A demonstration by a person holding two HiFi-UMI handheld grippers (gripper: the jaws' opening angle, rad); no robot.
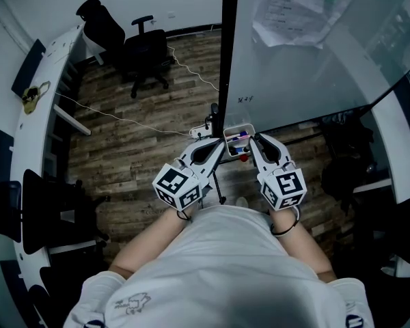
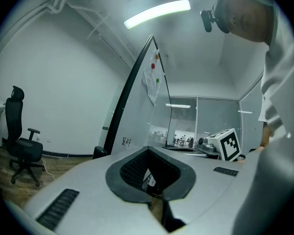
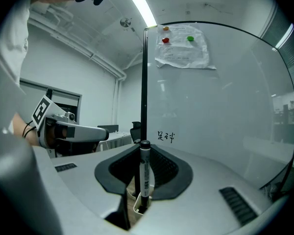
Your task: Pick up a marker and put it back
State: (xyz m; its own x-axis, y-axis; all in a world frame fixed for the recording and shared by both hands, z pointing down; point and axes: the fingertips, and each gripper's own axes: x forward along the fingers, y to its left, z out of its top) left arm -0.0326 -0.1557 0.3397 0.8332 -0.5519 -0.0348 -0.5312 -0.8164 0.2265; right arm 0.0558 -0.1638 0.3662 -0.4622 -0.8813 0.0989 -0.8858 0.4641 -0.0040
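Observation:
A small white tray (image 1: 238, 132) with several markers hangs at the lower edge of the whiteboard (image 1: 307, 60). My right gripper (image 1: 254, 144) is at the tray's right side, shut on a marker (image 3: 144, 177). That marker has a white body and a black cap and stands upright between the jaws. Its lower end is in the tray (image 3: 135, 205). My left gripper (image 1: 217, 147) sits just left of the tray. In the left gripper view its jaws (image 2: 150, 173) are together with nothing gripped. A bit of white label shows through the gap.
The whiteboard's black frame post (image 1: 227, 46) rises between the grippers. Papers (image 1: 290, 12) with red and green magnets hang on the board. A black office chair (image 1: 140, 53) stands on the wood floor at the back left, and a curved white desk (image 1: 51, 94) runs along the left.

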